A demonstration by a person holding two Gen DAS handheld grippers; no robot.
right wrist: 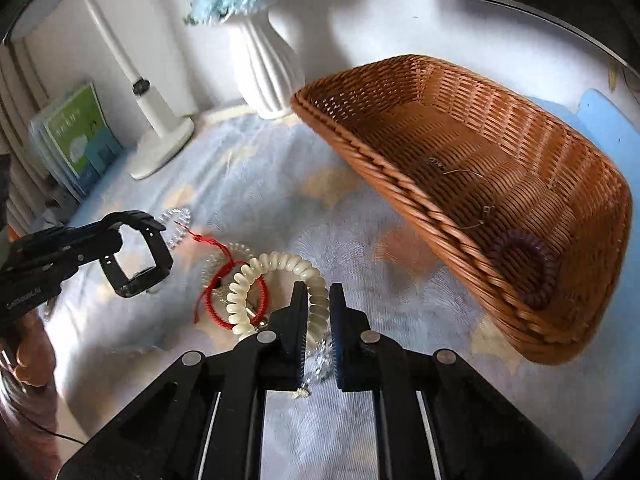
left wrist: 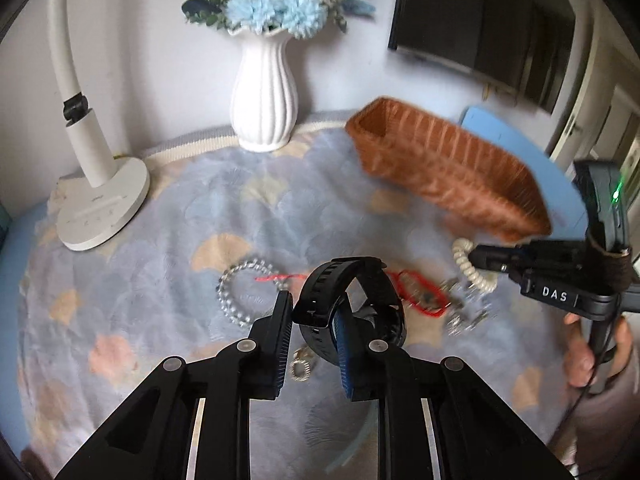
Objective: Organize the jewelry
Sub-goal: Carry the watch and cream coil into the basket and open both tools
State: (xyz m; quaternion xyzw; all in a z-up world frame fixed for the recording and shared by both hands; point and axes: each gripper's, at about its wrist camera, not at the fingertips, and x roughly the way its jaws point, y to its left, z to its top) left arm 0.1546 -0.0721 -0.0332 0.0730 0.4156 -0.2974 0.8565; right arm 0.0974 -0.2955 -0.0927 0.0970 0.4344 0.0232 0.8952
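Nearest the left wrist camera, we see the left tool clenched on the strap of a black wristwatch, which it holds clear of the patterned blue cloth that covers the desk. A small metal trinket lies on the cloth just below the watch; its kind cannot be told.

Nearest the right wrist camera, the right tool grips a cream spiral coil bracelet, its two fingers close together on one side of the loop. Under and beside that loop lie a red cord bracelet and some clear, glittering pieces, blurred.

In the middle of the desk, beyond the left tool, a clear bead bracelet rests flat on the cloth, just beside the loose end of the red cord.

Farther back, toward the desk's right edge, stands an oblong brown wicker basket. We see in it a dark purple spiral coil against the near end wall and a thin wire-like piece on the floor.

At the far edge stand a white ribbed vase of blue flowers and, in the far left corner, a white desk lamp.
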